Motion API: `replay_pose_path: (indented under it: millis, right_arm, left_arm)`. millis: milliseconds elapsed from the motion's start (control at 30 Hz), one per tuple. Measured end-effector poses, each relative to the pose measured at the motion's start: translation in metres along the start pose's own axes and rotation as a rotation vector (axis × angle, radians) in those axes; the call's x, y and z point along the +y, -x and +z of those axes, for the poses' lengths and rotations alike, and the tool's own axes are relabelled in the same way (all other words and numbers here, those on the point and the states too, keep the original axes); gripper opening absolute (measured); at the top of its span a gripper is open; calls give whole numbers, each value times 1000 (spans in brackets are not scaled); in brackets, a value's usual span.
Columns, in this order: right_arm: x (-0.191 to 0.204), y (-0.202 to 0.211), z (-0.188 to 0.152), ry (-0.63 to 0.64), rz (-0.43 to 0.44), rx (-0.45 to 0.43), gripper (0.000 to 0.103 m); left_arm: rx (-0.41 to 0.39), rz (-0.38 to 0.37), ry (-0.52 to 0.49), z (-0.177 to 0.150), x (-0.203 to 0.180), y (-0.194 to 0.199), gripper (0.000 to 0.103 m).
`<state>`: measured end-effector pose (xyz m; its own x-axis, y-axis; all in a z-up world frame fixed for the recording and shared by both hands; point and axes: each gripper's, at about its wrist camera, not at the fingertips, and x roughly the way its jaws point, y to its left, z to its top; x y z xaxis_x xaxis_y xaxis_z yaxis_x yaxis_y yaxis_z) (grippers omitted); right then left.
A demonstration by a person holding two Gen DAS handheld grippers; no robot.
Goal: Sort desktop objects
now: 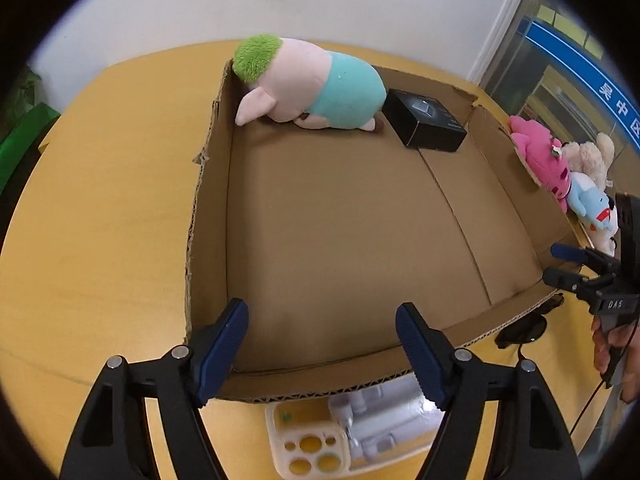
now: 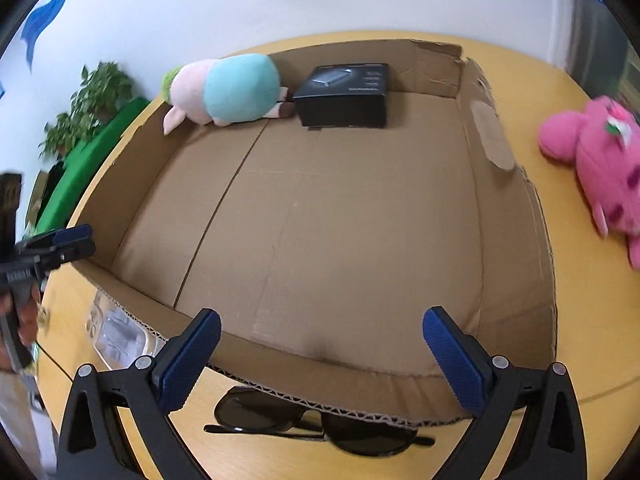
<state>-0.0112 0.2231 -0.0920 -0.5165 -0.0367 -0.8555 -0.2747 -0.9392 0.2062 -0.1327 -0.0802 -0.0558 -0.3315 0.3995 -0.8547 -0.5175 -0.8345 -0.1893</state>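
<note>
A: What takes up the most room?

B: A round yellow wooden table (image 1: pixel 100 208), and on it a wide, shallow brown cardboard box (image 2: pixel 516 272) with rough-cut walls.

A: And inside the box?

B: At the far wall lies a plush pig with a pink body, a teal shirt and a green tuft of hair (image 1: pixel 308 88). Just beside its feet stands a flat black cardboard carton (image 1: pixel 426 120). The rest of the box floor is bare cardboard.

A: Anything outside the box?

B: To the right of it, on the table, lies a bright pink plush toy with darker spots (image 2: pixel 600 172). The left wrist view shows a cream plush toy (image 1: pixel 596 156) and a light-blue plush toy (image 1: pixel 592 204) packed against it. Against the near wall, outside, lie a pair of black sunglasses (image 2: pixel 320 428) and a clear plastic blister tray of white parts (image 1: pixel 384 420), with a small cream plastic tray with round holes (image 1: pixel 308 448) resting on its left part.

A: The claws?

B: The left gripper (image 1: pixel 322 354) is released, its blue pads apart above the near wall with nothing between them, over the blister tray. The right gripper (image 2: pixel 322 360) is spread very wide, also empty, above the sunglasses. Each is held by a hand; the right hand (image 1: pixel 612 344) shows at the edge of the left wrist view.
</note>
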Motion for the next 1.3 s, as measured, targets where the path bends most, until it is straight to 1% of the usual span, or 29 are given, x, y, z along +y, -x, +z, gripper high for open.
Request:
replay_pose_path:
  millis: [233,267,333,367,467,500,533,567,600,667,733,800,933,1033,1067,1100,1133,1200,1267,1300]
  right_arm:
    - [16,13,-30,6,0,-22,103]
    - [18,15,-35,5,0,-24,103]
    - [24,20,-42,3,-7,-34,103]
    - [28,27,-45,1,-16,-56,103]
    - [41,55,-49,29,-54,-143,103]
    - [51,72,-52,51,-72,-190,103]
    - [57,83,-54,63,-78,-218,103]
    - [65,94,-57,75,-81,-248,103]
    - [70,103,-61,87,-82,-269,103]
    - [80,116,-66,105,-86,-301,103]
    - [89,128,-74,125,-108,-337,103]
    - [92,135,-77,139,-115,-355,103]
    - [93,142,-90,151,-98,-376,103]
    - [75,140,-99,140,-48,-351,103]
    - [67,136,-103,131,-21,-333,103]
    - [52,128,-110,116,23,-296,103]
    - [40,119,-115,103,49,-261,103]
    - [23,103,-125,82,59,-205,103]
    - [5,82,-133,84,41,-153,103]
    - [-6,67,-135,84,39,-113,103]
  left_arm:
    - [10,30,2,-21,3,12,76]
    - [6,36,1,-23,4,14,76]
    - [-28,47,2,-25,5,24,76]
    - [-58,50,-1,-27,4,33,76]
    - [-221,61,-35,-34,-8,76,76]
    - [-281,61,-54,-37,-16,93,76]
    - [-338,65,-73,-40,-26,108,77]
    - [-381,73,-87,-44,-35,121,80]
    - [-427,75,-104,-49,-47,134,80]
    - [-474,65,-128,-56,-63,148,80]
    - [-504,58,-139,-61,-77,154,81]
    - [-526,48,-141,-66,-88,156,81]
    - [-498,-17,-111,-72,-98,145,80]
    - [-463,-37,-97,-81,-98,134,80]
    - [-442,-46,-96,-85,-100,129,80]
    - [-414,-57,-91,-89,-100,122,80]
    - [-395,-65,-91,-93,-101,116,80]
    - [-353,-87,-100,-103,-103,102,80]
    - [-323,-99,-97,-111,-105,91,80]
    - [-294,-105,-95,-114,-106,82,80]
